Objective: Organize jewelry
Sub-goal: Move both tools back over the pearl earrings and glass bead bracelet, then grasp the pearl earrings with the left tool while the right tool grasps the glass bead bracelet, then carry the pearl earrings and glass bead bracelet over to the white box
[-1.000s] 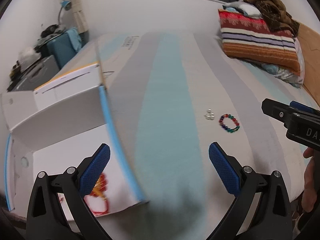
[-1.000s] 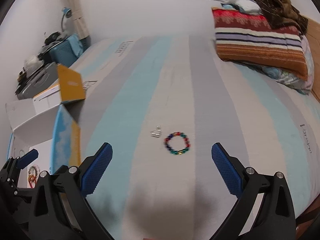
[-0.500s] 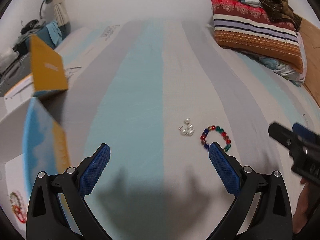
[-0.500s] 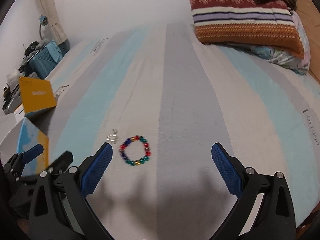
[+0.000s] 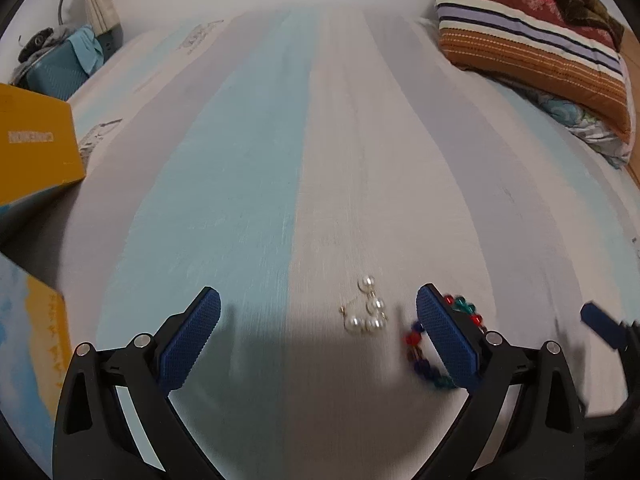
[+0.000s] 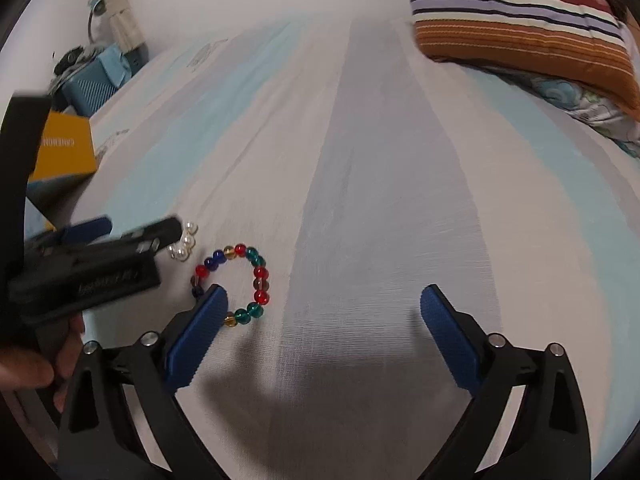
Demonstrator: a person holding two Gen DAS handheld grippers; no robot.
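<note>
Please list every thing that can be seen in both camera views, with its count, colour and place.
Pearl earrings: one small cluster, white with thin metal wire, on the bed sheet, between the left claw's fingers.
Bead bracelet: one, red, blue, green and amber beads, on the sheet beside the pearls, partly behind a finger of each claw.
Bed sheet: one, blue, grey and white stripes, under everything.
Striped pillow: one, red, orange, white and purple, far right.
Cardboard box: one, yellow and blue, left edge.
Blue case: one, with clutter on top, far left.
Left claw: one, black with blue pads, open over the pearls.
Right claw: one, same colours, open.
</note>
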